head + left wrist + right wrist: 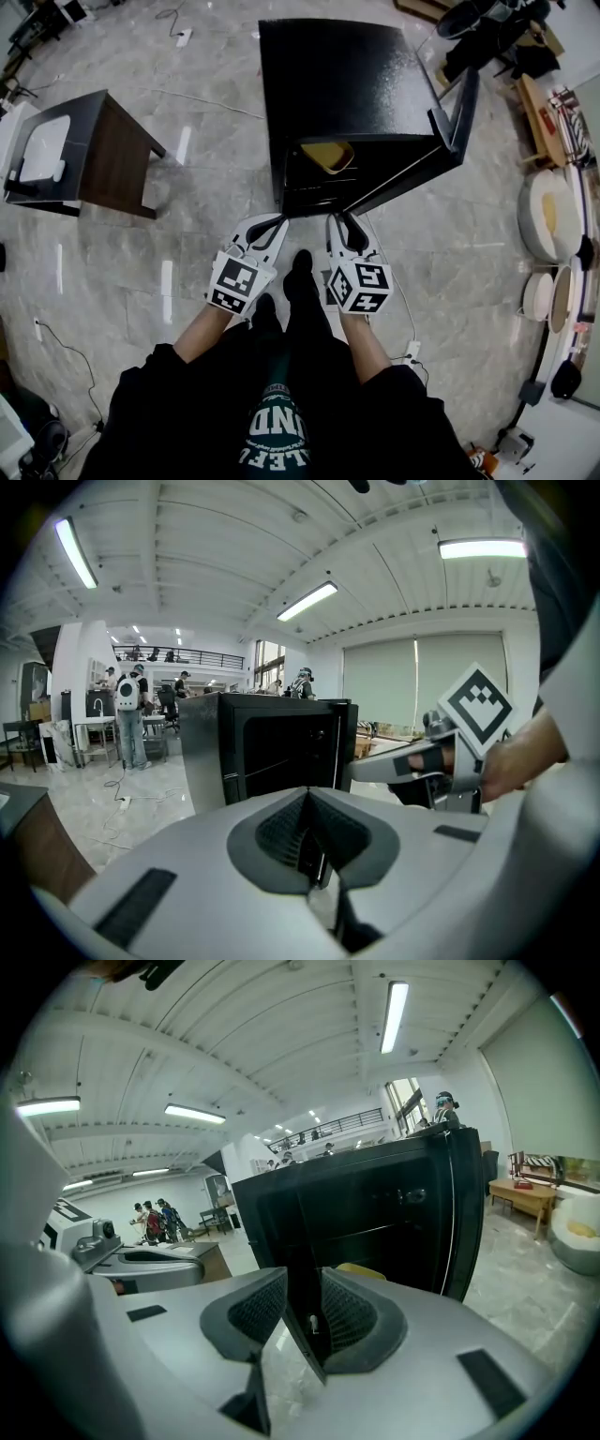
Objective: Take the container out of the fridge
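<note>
Here the black fridge (347, 84) stands on the floor (187, 244), its door (459, 117) open. The yellow container (328, 156) lies high inside, its long side across the fridge's width. The left tongs (307, 803) are clenched and empty. The right tongs (302, 1281) are released, the door's edge between them.

Head view: the top panel of the fridge (347, 84) hides most of the yellow container (328, 155); only its front part shows. Right gripper view: the right hand-held gripper (303, 1281) masks the container (359, 1269) except for a yellow sliver. Left gripper view: the fridge interior is too dark to resolve, and the distant people (127, 714) are too small to detail.
</note>
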`<state>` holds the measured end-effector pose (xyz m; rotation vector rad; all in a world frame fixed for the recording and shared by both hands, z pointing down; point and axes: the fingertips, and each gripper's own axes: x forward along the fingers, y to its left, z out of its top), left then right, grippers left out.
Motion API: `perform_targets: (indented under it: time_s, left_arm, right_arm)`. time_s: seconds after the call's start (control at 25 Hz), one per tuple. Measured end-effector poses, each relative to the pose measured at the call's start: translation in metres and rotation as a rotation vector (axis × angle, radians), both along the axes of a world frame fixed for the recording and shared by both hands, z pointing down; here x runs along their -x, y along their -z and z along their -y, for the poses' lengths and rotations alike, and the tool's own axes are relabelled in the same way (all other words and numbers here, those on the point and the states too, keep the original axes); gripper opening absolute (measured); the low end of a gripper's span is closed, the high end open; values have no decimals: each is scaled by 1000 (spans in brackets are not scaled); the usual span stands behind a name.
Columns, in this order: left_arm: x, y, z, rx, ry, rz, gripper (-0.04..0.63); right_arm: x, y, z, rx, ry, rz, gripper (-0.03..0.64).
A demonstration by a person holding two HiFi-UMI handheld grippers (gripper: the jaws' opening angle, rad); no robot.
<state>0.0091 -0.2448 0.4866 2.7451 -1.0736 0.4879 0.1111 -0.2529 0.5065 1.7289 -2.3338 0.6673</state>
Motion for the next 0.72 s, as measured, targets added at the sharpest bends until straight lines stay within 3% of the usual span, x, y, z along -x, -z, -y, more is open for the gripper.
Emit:
perform_targets:
  time_s: [0.4,0.72]
  left_arm:
    - [-6,6,-8,-8,-13,2,14]
    - [-6,3,-12,-2,-24,-2,14]
  right_arm:
    - [-27,-22,28,2,-94,-8,103]
    - [-38,-58,62,30,-113,-64,117]
